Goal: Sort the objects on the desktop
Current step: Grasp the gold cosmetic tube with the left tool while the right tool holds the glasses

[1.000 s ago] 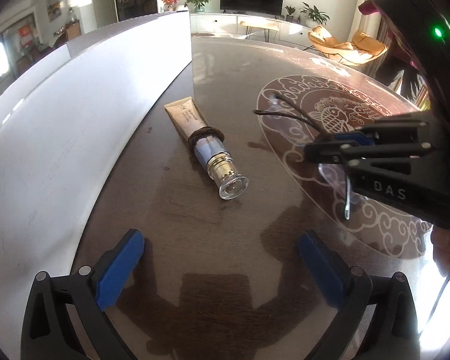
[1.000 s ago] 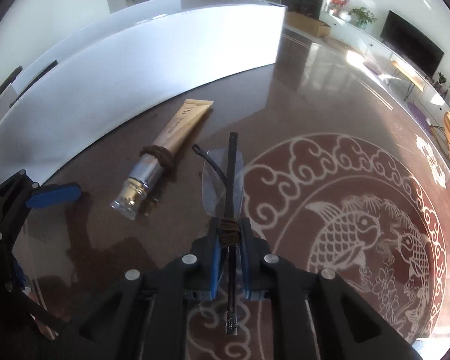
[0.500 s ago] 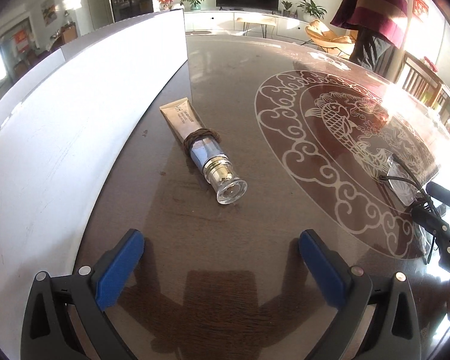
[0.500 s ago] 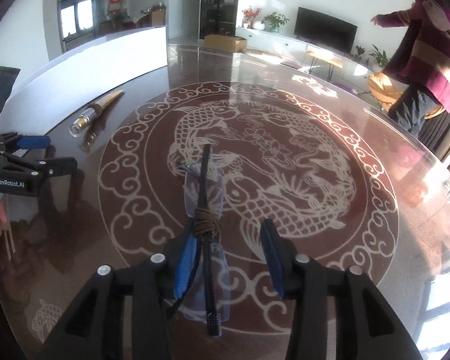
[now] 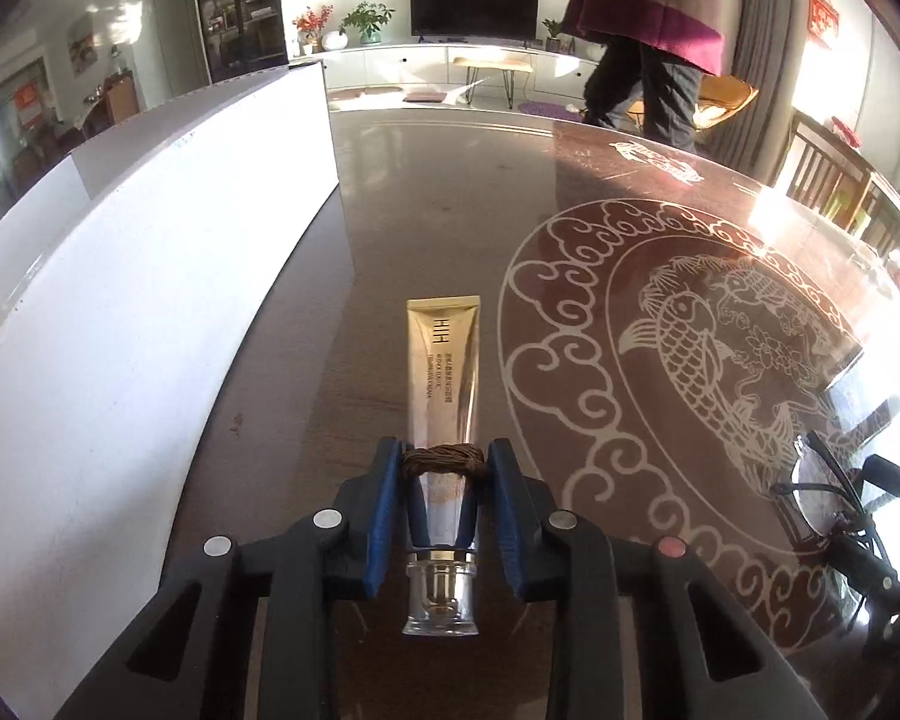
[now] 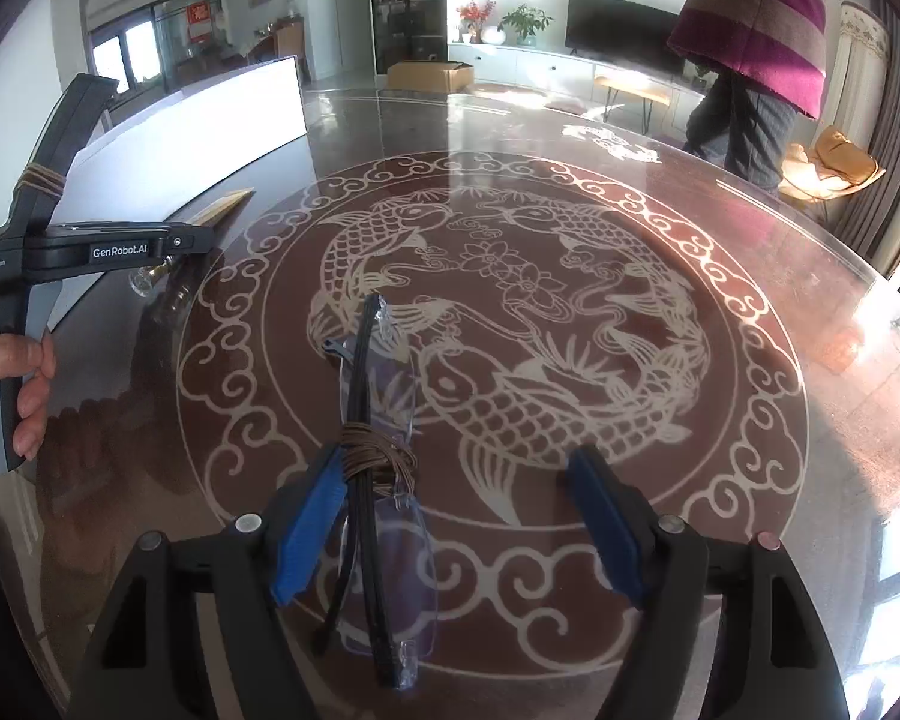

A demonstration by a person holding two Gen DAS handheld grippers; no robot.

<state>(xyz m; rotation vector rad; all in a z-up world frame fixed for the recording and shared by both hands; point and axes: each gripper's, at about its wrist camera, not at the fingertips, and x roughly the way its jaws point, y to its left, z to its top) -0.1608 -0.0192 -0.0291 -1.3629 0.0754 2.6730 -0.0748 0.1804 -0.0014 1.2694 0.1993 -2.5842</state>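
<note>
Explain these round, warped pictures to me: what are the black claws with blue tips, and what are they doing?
No robot here: a person carries a hand-held gripper in each hand, each with a wide-angle camera looking along its blue-padded fingers. The left camera shows the left hand-held gripper closed around a gold cosmetic tube with cord wound round it, lying on the glossy dark table beside a white board. The right camera shows the right hand-held gripper open, with folded glasses lying against its left pad, on the table's fish pattern. A bystander stands behind.
</note>
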